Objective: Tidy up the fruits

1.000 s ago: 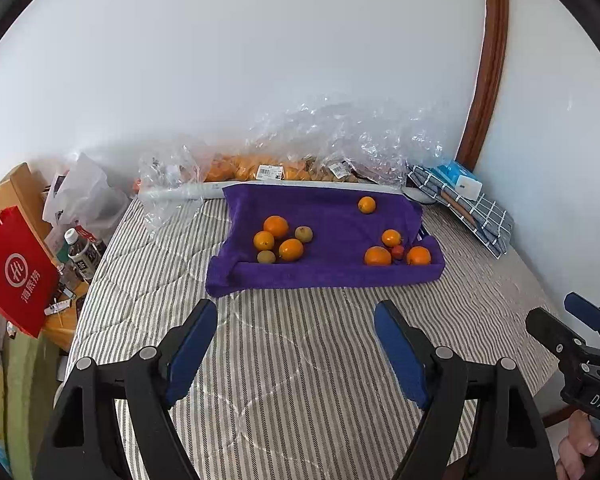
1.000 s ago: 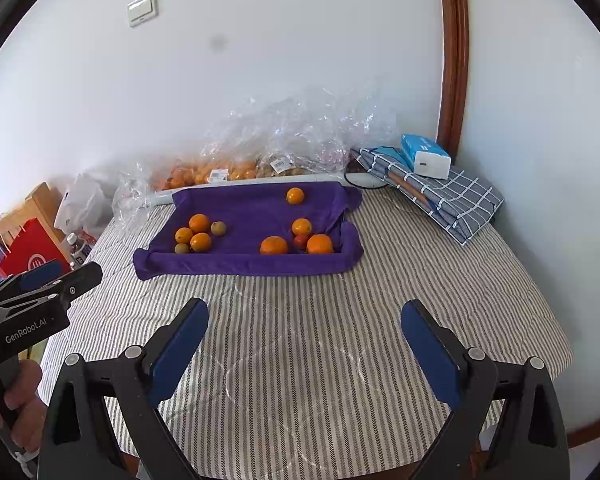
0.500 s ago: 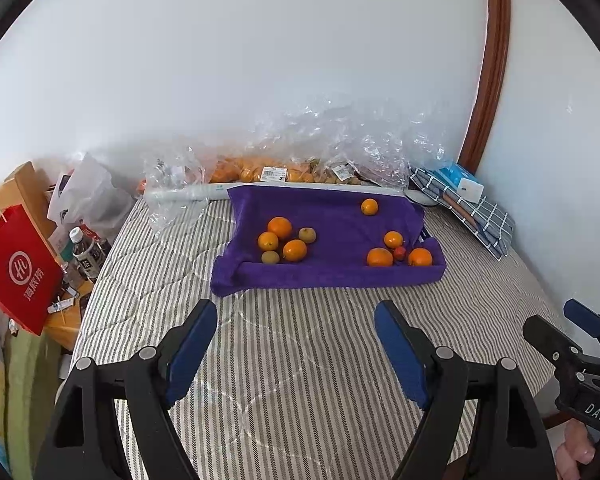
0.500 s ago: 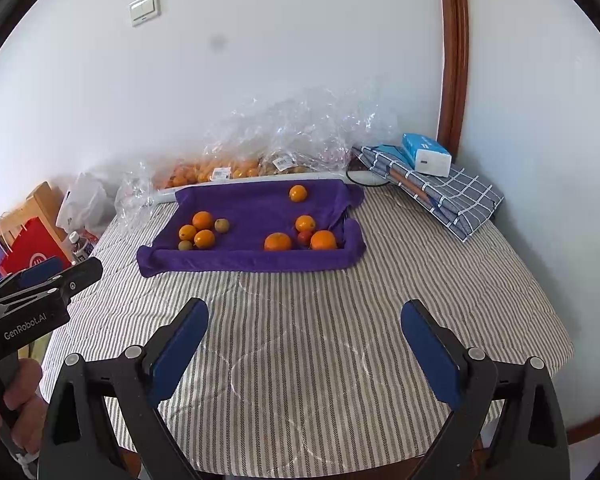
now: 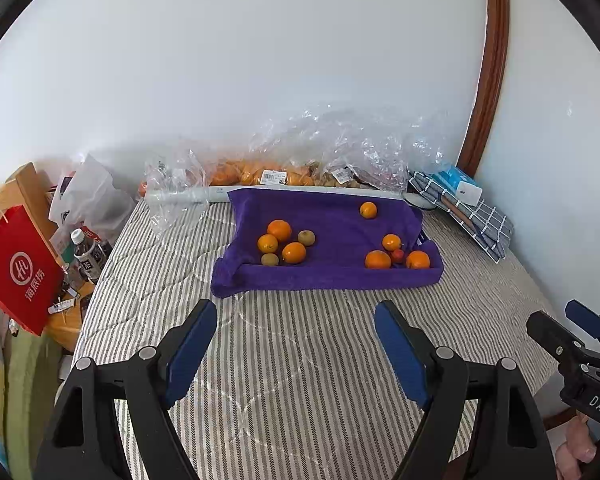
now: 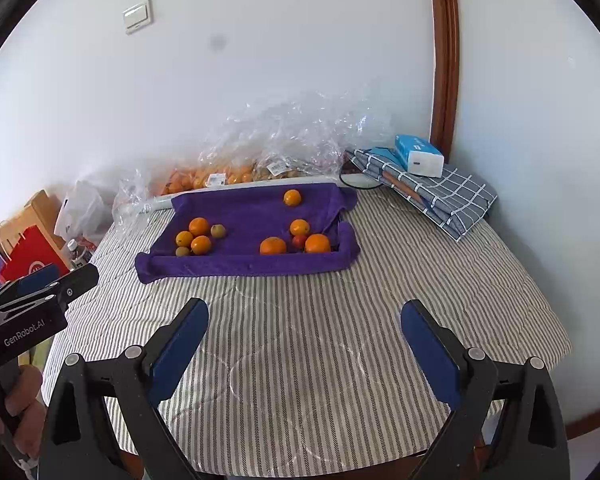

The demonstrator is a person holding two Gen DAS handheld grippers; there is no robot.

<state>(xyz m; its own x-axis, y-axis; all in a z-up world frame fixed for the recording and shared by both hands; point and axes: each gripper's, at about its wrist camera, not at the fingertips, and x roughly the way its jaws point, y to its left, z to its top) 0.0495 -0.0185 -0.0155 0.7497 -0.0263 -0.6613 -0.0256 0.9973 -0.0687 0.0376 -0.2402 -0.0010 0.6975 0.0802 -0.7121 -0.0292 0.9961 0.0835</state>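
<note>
A purple towel (image 5: 332,220) (image 6: 256,208) lies on the striped table and holds several oranges, two brownish kiwis and one small red fruit. A left cluster has oranges (image 5: 279,230) (image 6: 199,226) and a kiwi (image 5: 306,237). A right cluster has oranges (image 5: 377,259) (image 6: 317,243) around the red fruit (image 5: 397,255) (image 6: 299,241). One orange (image 5: 368,210) (image 6: 292,197) sits alone at the back. My left gripper (image 5: 296,344) is open and empty, short of the towel. My right gripper (image 6: 304,340) is open and empty, also short of it.
Clear plastic bags of fruit (image 5: 320,160) lie along the wall behind the towel. A folded checked cloth with a tissue box (image 6: 419,156) sits at the back right. A red paper bag (image 5: 16,268) and bottles stand off the table's left edge.
Both views have pulled back and up a little, so the towel and fruit sit slightly higher and farther in the frames. Both grippers stay open. No fruit has moved.
</note>
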